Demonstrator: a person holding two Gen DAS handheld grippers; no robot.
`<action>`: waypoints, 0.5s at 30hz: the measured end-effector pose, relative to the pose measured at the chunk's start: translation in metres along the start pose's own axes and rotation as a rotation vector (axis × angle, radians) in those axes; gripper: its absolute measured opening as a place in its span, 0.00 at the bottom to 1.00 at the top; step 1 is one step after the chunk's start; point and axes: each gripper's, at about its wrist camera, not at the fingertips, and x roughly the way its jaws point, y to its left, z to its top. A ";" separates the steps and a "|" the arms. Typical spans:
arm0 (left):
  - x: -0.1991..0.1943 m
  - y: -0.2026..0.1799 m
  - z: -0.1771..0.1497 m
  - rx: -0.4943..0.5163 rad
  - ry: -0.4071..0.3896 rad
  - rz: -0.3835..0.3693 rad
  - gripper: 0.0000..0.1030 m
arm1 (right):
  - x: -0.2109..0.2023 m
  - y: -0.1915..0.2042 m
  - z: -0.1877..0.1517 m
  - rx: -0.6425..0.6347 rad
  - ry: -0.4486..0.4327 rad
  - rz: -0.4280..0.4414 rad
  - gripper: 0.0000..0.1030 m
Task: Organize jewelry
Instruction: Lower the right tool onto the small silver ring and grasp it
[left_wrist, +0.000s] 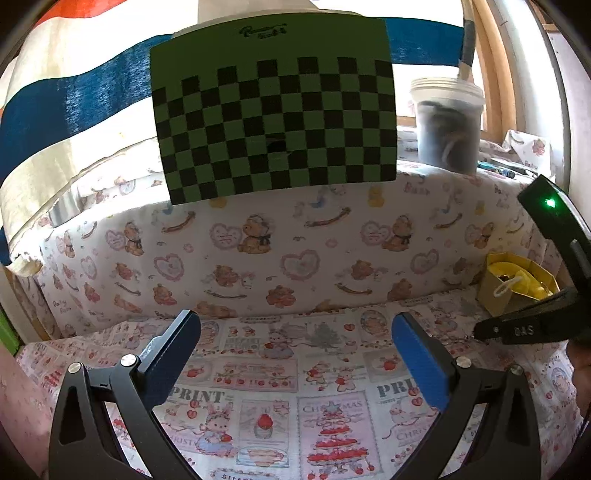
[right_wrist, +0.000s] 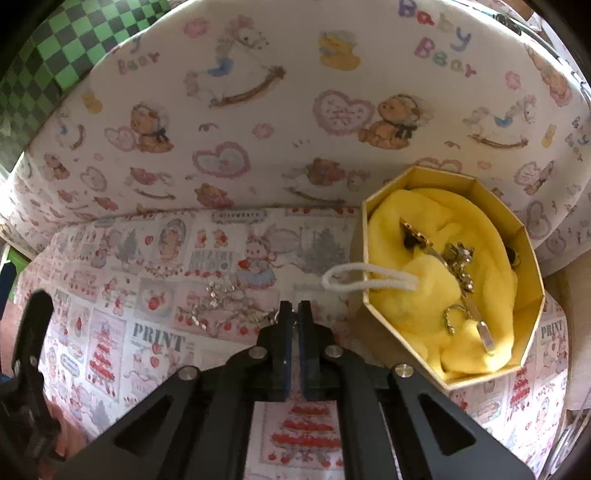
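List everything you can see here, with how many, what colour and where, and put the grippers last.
box: one, pale gold, octagonal, open, on the printed cloth by the padded wall.
yellow cloth: one, lining the box.
jewelry pieces: several, gold and silver, on the yellow cloth.
white cord loop: one, hanging over the box rim.
silver chain: one, sparkly, on the printed cloth, one end at the right gripper's tips.
checkered board: one, green and black, above the padded wall.
plastic tub: one, translucent, dark contents, on the ledge.
left gripper: jaws open, empty.
right gripper: jaws shut on the chain's end.
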 end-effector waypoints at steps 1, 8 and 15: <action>0.000 0.000 0.000 0.000 -0.002 0.002 1.00 | 0.001 -0.006 -0.002 0.003 -0.001 0.013 0.01; -0.005 -0.002 -0.001 0.013 -0.024 0.020 1.00 | -0.032 -0.009 -0.031 -0.010 -0.048 0.063 0.00; -0.003 0.000 0.000 -0.005 -0.010 0.019 1.00 | -0.039 -0.005 -0.031 -0.027 -0.059 0.080 0.08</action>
